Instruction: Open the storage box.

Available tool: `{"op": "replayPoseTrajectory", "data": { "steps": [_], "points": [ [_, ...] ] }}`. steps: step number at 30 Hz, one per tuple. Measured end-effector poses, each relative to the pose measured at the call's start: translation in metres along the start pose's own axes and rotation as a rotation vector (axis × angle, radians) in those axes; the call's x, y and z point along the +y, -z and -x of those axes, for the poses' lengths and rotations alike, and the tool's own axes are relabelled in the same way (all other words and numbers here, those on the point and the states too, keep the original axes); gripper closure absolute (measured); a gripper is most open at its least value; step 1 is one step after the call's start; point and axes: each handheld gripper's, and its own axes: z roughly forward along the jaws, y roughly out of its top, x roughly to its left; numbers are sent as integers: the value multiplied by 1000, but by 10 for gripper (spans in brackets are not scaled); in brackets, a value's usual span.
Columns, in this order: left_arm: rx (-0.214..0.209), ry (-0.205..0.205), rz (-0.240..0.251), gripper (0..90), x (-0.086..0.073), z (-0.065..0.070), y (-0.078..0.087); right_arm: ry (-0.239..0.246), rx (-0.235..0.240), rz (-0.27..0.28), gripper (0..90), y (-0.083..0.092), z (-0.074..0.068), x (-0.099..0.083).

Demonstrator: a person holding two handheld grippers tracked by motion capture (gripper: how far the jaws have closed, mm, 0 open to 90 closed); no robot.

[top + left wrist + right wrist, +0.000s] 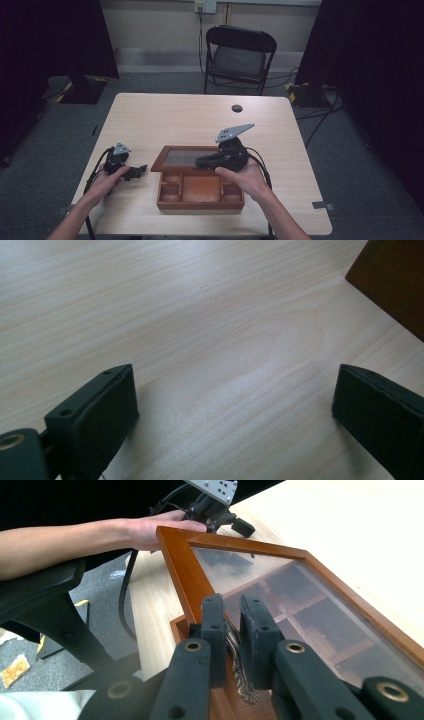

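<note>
the left gripper (134,172) is resting low on the table (165,115), held in the person's left hand (111,176), with its jaws spread wide and nothing but bare wood grain between them. just off its right jaw, in the left gripper view, a dark brown corner of the wooden box (395,285) is showing, near but apart from it.

the box (200,200) is sitting on the near middle of the table, and its glass-paned lid (180,159) is standing partly raised over the compartments.

the right gripper (207,161) is reaching leftward over the box from the right hand (247,180). in the right gripper view its jaws are pinched nearly together on a small ornate metal clasp (239,666) at the lid's front edge, so it is grasping that clasp, with the lid frame (182,570) running away ahead of the jaws and the glass lying to their right.

judging from this, the lid is probably being swung on its hinge. the clasp is thin and curved, so it is likely to slip out of the pads if the pull goes off the hinge arc, and the lid would drop. with the left gripper idle beside the box and not bracing it, a hard pull could also drag or tip the whole box.
</note>
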Motion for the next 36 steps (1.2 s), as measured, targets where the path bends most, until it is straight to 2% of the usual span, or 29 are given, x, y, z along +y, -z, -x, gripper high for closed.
{"op": "replayPoseTrajectory", "data": {
  "steps": [36],
  "points": [
    [0, -1, -3, 38, 0, 0, 0, -22, -15, 30, 822, 6, 10, 22]
  ]
}}
